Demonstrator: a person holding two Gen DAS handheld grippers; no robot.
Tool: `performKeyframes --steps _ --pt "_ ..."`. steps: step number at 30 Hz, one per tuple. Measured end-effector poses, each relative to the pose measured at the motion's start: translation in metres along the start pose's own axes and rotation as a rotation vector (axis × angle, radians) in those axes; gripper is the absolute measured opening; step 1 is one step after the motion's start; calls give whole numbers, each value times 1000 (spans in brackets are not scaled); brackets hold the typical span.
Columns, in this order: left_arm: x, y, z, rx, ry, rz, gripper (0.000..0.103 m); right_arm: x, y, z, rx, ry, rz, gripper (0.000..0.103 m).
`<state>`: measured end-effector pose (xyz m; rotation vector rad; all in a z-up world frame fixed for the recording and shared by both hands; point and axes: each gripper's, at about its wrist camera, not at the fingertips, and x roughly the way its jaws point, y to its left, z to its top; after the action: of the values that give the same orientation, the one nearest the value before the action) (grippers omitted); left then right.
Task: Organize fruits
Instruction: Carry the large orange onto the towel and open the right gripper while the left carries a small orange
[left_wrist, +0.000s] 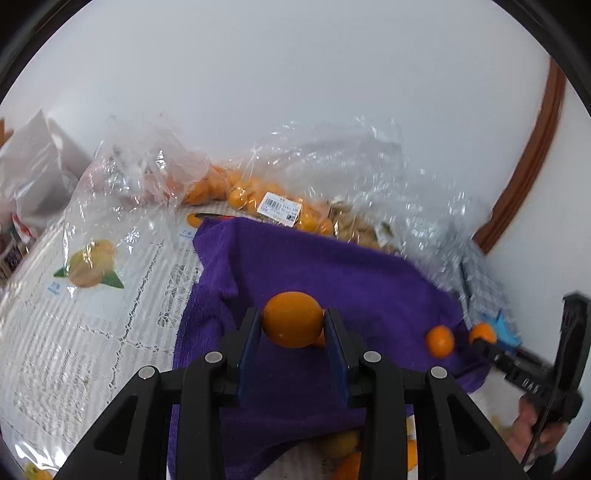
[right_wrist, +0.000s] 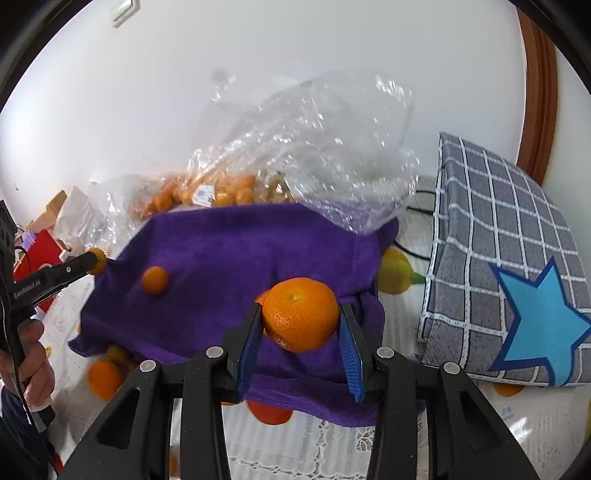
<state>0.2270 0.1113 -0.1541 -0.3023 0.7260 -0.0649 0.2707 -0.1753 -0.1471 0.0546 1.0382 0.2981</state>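
Between the blue pads of our left tool (left_wrist: 293, 325) sits a smooth orange kumquat (left_wrist: 292, 319), clamped at its two sides and held above the purple towel (left_wrist: 332, 269). Our right tool (right_wrist: 300, 321) is clamped likewise on a larger mandarin (right_wrist: 300, 314), its skin pitted and its stem dimple facing up. One loose kumquat (right_wrist: 155, 280) lies on the towel between us, well apart from both tools. Behind the towel's far edge, clear plastic bags (left_wrist: 332, 166) hold many more small orange fruits and crowd the wall side. At the right, a grey checked cushion (right_wrist: 498, 236) with a blue star stands just beside the towel's edge. More oranges (right_wrist: 105, 378) lie on the lace-covered bench (left_wrist: 74, 350) off the near edge; the towel's middle is mostly bare.
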Motion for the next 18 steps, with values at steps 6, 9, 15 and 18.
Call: performKeyframes --steps 6,9,15,18 --pt "9 -6 -4 57 31 44 33 10 -3 -6 0 24 -28 40" --pt "17 -6 -7 68 57 54 33 15 0 -8 -14 41 -36 40" --pt "28 -2 -9 53 89 75 33 17 2 -10 -35 41 -57 40" --pt "31 0 -8 40 97 72 33 16 1 -11 -30 36 -62 40"
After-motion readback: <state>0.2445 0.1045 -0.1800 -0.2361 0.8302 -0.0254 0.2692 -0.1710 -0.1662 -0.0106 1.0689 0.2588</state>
